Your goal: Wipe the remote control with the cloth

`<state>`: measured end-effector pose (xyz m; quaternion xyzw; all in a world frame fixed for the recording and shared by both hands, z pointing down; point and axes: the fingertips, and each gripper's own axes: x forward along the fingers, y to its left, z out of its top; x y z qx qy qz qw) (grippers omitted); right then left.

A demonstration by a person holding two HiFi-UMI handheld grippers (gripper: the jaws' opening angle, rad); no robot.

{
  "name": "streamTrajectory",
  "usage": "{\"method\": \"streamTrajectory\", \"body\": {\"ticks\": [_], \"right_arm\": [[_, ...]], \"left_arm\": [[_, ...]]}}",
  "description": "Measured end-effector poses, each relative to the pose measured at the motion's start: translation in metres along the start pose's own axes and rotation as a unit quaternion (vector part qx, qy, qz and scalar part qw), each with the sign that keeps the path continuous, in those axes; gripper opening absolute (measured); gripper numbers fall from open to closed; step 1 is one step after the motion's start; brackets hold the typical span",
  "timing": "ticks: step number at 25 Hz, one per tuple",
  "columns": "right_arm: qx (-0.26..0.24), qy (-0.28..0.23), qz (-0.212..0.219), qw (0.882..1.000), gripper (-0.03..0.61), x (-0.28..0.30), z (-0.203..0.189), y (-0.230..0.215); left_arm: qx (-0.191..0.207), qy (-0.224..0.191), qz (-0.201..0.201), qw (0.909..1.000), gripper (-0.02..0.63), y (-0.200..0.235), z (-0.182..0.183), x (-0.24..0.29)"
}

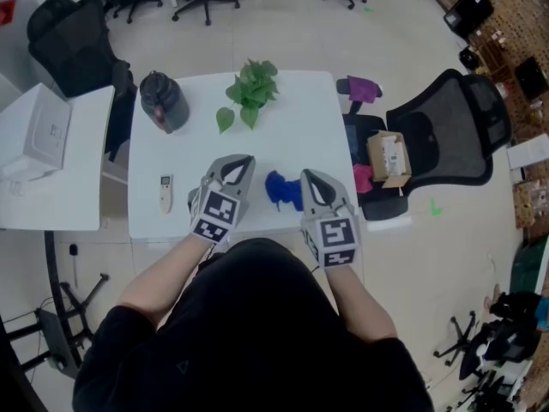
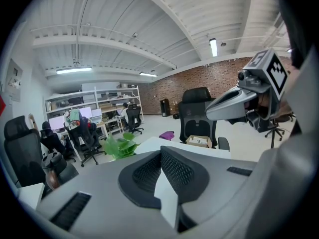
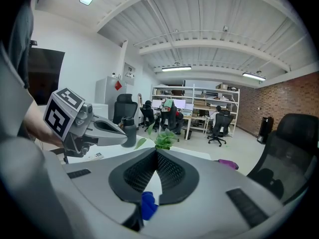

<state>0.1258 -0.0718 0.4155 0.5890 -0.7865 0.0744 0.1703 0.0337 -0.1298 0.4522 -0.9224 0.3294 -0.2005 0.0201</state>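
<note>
Two grippers hover over white table (image 1: 300, 110), near edge. Left gripper (image 1: 238, 163) jaws together, empty; right gripper (image 1: 309, 178) same. Blue cloth (image 1: 281, 189) lies betw. them, just left of right one. Remote control (image 1: 165, 192) further left, untouched.

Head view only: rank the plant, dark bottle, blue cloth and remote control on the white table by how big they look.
1. plant, widest spread
2. dark bottle, close behind the plant
3. blue cloth, right edge possibly hidden behind the right gripper
4. remote control, clearly the smallest
</note>
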Motion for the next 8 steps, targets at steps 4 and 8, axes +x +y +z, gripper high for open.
{"method": "streamTrajectory", "body": {"ticks": [4,8], "right_arm": [[-0.002,0.000,0.000,1.000,0.008,0.0000,0.0016,0.0001],[-0.003,0.000,-0.001,1.000,0.008,0.0010,0.0013,0.0012]], "left_arm": [[0.000,0.000,0.002,1.0000,0.000,0.0013,0.0002,-0.0009],[0.000,0.000,0.004,1.0000,0.000,0.0028,-0.0013,-0.0019]]}}
